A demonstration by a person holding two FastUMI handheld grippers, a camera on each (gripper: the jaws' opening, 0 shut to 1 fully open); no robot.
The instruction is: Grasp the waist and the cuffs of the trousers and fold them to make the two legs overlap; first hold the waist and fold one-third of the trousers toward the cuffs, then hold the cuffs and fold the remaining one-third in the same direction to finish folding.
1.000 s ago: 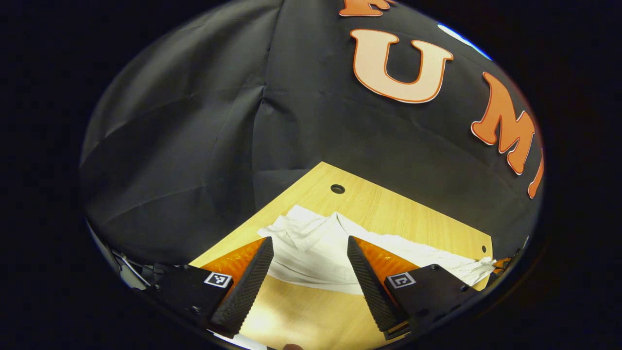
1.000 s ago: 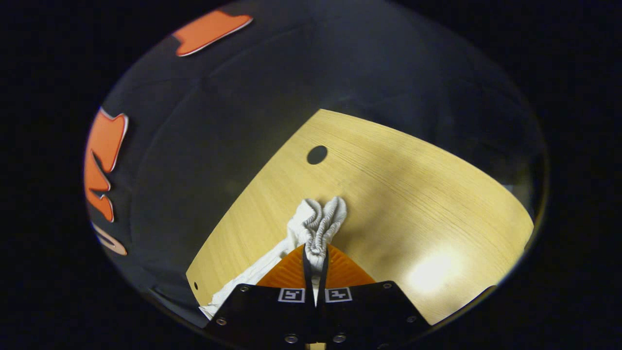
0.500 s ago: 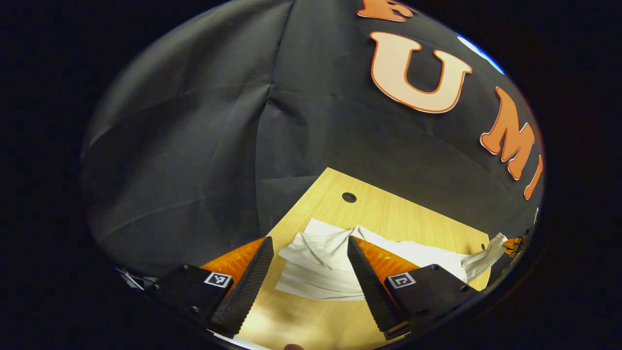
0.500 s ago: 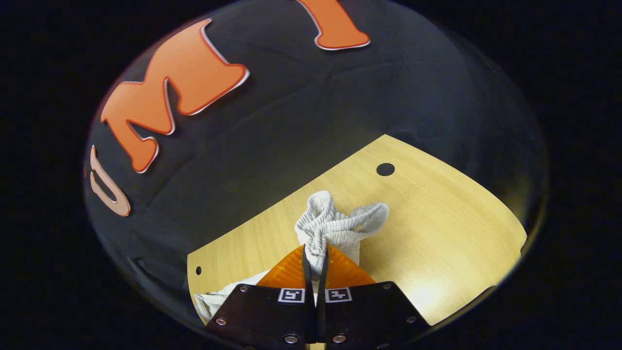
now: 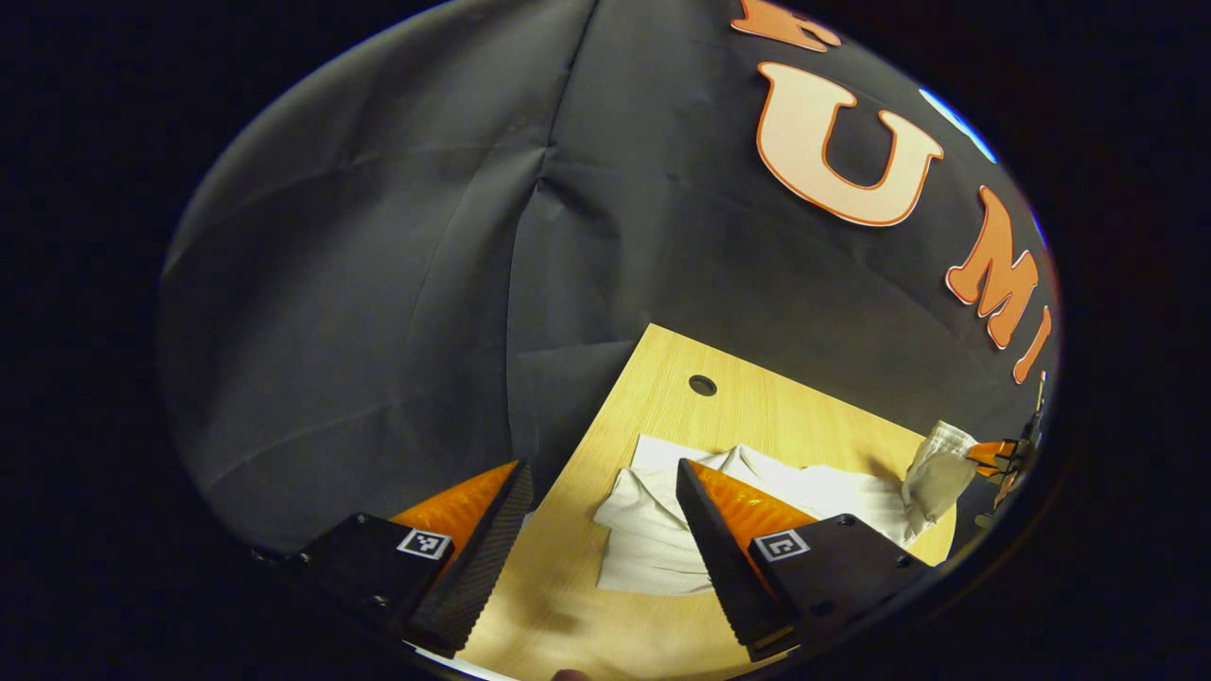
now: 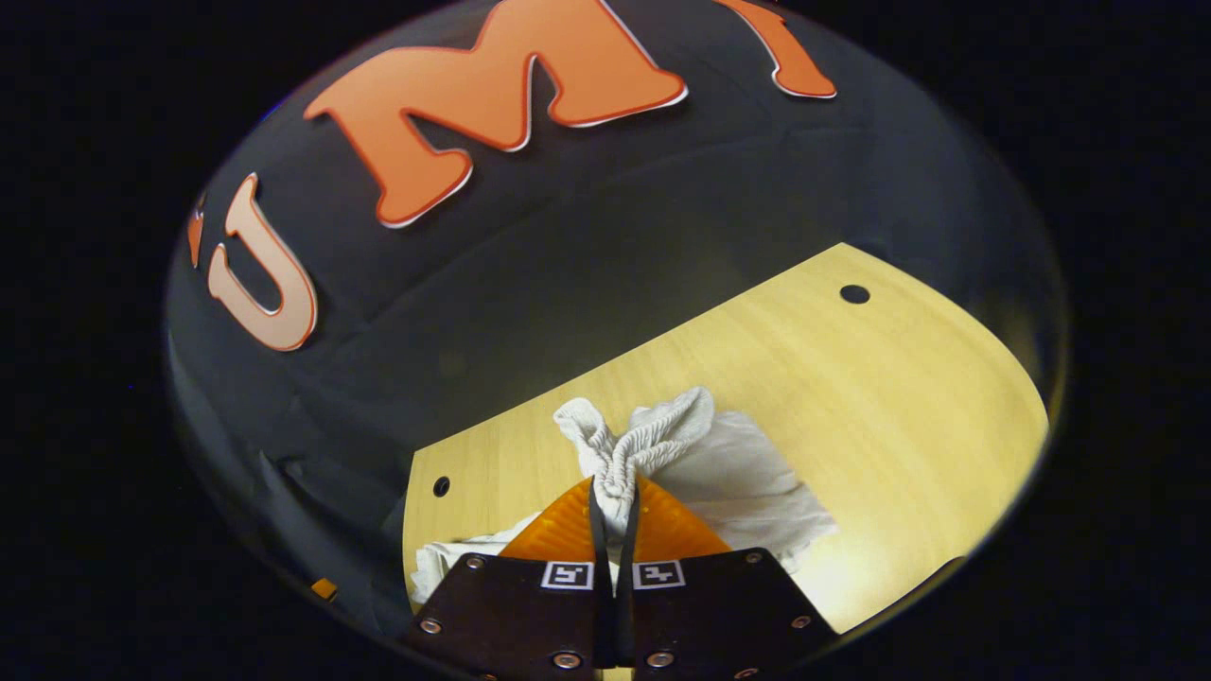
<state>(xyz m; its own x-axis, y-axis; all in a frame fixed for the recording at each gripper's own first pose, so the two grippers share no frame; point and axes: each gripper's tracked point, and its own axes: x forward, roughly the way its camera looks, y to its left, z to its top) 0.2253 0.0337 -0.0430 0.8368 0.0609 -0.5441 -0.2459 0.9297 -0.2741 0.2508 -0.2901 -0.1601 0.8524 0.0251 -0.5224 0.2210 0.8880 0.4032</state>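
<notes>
White trousers [image 5: 653, 534] lie crumpled on the wooden table [image 5: 662, 402] and stretch off to the right. My left gripper [image 5: 602, 469] hovers open over their near end with nothing between its fingers. At the far right of the left gripper view my right gripper [image 5: 984, 456] holds the waist end [image 5: 937, 468] lifted off the table. In the right gripper view the right gripper [image 6: 613, 484] is shut on the gathered elastic waistband [image 6: 653, 437]. Loose fabric [image 6: 757, 487] hangs from it down to the tabletop [image 6: 870, 397].
The table has round holes [image 5: 702, 385] [image 6: 854, 293] near its back corners and a smaller one [image 6: 441, 486] by an edge. The booth's black cloth wall stands close behind the table. Bare wood [image 6: 908, 454] lies to the right of the trousers.
The right gripper has swung round with the waistband still in it, lifting that end and dragging the trousers across the table. The left gripper stays open, and the cloth has slid right under it.
</notes>
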